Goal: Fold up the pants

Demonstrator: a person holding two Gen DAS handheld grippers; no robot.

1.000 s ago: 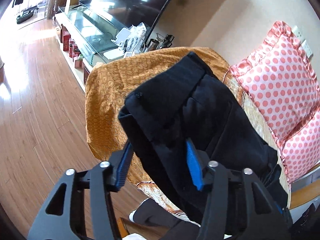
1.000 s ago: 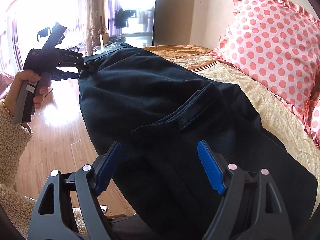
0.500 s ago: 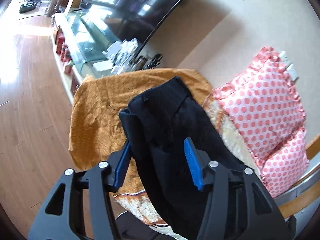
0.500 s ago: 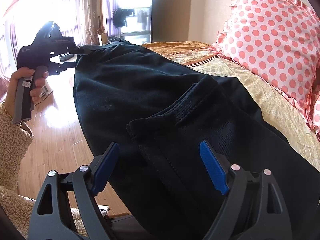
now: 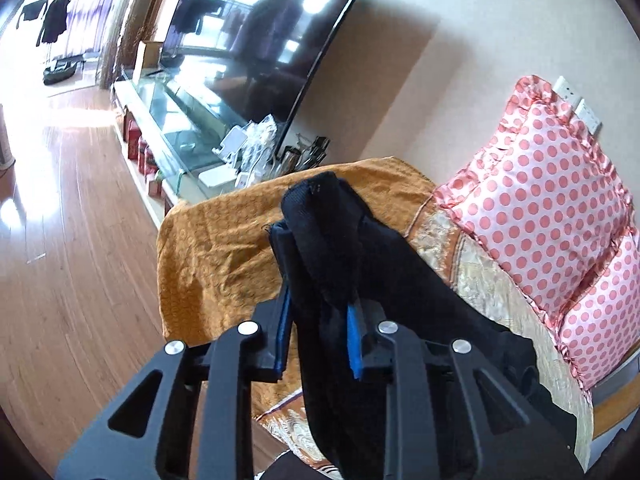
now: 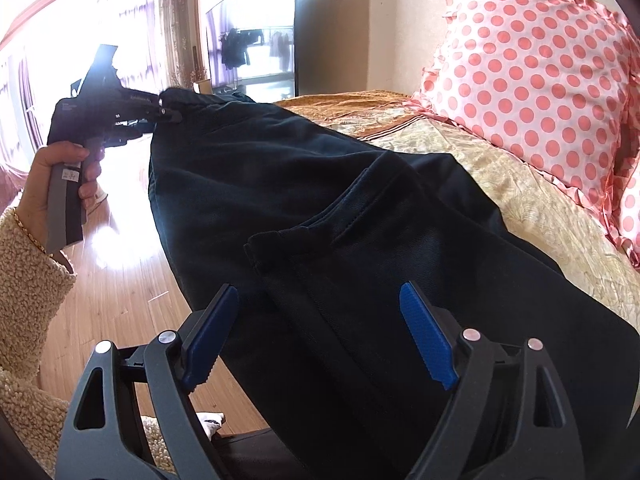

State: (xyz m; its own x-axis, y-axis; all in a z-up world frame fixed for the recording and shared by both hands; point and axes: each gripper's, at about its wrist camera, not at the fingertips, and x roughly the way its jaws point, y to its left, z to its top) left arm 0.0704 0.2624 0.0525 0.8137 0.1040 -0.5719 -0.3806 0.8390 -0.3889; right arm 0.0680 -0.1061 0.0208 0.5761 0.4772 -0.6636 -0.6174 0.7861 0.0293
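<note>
Black pants (image 6: 320, 200) lie across a sofa with a gold cover. My left gripper (image 5: 318, 336) is shut on the waistband corner of the pants (image 5: 320, 240) and holds it lifted above the sofa's end. In the right wrist view the left gripper (image 6: 160, 108) shows at the far left, clamped on that corner. My right gripper (image 6: 320, 332) is open, its blue pads either side of a waistband fold (image 6: 288, 240), not touching it.
Two pink polka-dot cushions (image 5: 552, 208) lean on the sofa back (image 6: 532, 68). An orange cloth (image 5: 224, 248) covers the sofa end. A TV (image 5: 272, 40) on a glass stand (image 5: 180, 120) stands beyond, with wooden floor (image 5: 60, 240) to the left.
My left gripper has closed on the waistband corner and lifted it. The right gripper stays open and has barely moved.
</note>
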